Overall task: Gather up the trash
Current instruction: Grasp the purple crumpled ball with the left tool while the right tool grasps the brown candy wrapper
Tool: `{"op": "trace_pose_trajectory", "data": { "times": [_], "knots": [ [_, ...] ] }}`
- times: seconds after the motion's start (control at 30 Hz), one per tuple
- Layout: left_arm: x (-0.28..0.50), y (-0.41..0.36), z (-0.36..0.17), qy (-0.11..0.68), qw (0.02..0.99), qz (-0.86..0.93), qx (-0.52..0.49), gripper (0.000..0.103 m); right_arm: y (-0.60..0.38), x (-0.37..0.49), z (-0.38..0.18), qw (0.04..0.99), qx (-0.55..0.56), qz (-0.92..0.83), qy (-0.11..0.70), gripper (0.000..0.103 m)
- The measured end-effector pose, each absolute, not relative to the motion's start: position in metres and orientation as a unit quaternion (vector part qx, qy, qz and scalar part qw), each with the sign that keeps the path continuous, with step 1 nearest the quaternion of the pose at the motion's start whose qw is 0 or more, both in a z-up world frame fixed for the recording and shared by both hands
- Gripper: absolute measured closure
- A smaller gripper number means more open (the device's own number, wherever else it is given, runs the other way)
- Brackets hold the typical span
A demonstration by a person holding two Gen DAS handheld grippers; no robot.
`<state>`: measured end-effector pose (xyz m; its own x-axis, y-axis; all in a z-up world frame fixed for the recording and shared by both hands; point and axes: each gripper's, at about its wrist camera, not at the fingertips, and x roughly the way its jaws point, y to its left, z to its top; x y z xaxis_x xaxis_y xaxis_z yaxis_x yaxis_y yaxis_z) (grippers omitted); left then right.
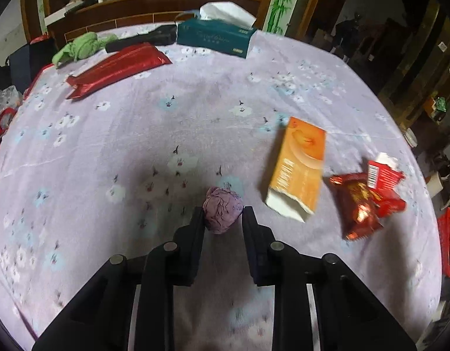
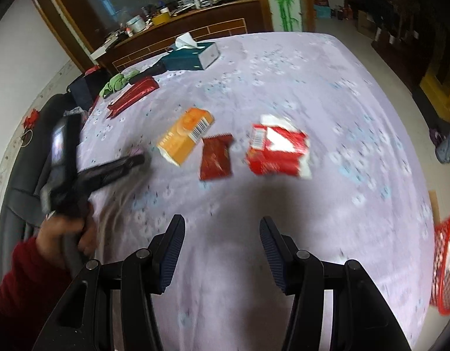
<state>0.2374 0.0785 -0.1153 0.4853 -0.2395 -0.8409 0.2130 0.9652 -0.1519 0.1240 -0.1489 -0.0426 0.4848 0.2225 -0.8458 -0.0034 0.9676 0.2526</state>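
My left gripper point(image 1: 222, 215) is pinching a crumpled purple paper ball point(image 1: 222, 213) on the bedsheet point(image 1: 166, 146); my right gripper point(image 2: 222, 228) is hovering wide and empty. I'm judging collection barely begun: orange box point(image 2: 184, 134), dark red wrapper point(image 2: 214, 158) and red carton point(image 2: 277, 152) are lying uncollected, red basket point(image 2: 447, 263) waiting at right.

The right gripper point(image 2: 222, 231) hovers with jaws spread wide above the lilac flowered bedsheet point(image 2: 327, 93). Beyond it lie an orange cardboard box point(image 2: 184, 136), a dark red foil wrapper point(image 2: 215, 158) and a crumpled red-and-white carton point(image 2: 277, 150). A red mesh basket point(image 2: 447, 266) stands near right.
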Motion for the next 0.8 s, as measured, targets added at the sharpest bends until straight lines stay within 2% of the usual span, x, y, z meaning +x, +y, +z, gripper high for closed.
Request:
{"op": "trace_pose_trajectory", "data": {
  "times": [0.4, 0.43, 0.47, 0.53, 0.63, 0.8],
  "knots": [
    [0.153, 0.106, -0.085, 0.469, 0.877, -0.108, -0.003, 0.078, -0.111, 0.229, -0.103, 0.839, 0.081, 0.045, 0.537, 0.046],
    [0.149, 0.108, -0.084, 0.467, 0.878, -0.102, 0.002, 0.078, -0.11, 0.233, -0.108, 0.835, 0.077, 0.042, 0.543, 0.048],
    [0.146, 0.11, -0.083, 0.466, 0.879, -0.097, 0.003, 0.078, -0.108, 0.237, -0.113, 0.833, 0.079, 0.043, 0.546, 0.055],
    [0.141, 0.113, -0.083, 0.469, 0.878, -0.094, 0.004, 0.078, -0.105, 0.24, -0.12, 0.83, 0.071, 0.036, 0.552, 0.063],
    [0.135, 0.11, -0.081, 0.463, 0.882, -0.084, 0.02, 0.078, -0.101, 0.237, -0.118, 0.836, 0.065, 0.037, 0.544, 0.07],
    [0.128, 0.098, -0.076, 0.451, 0.889, -0.076, 0.034, 0.078, -0.101, 0.209, -0.104, 0.843, 0.064, 0.048, 0.533, 0.071]
  ]
}}
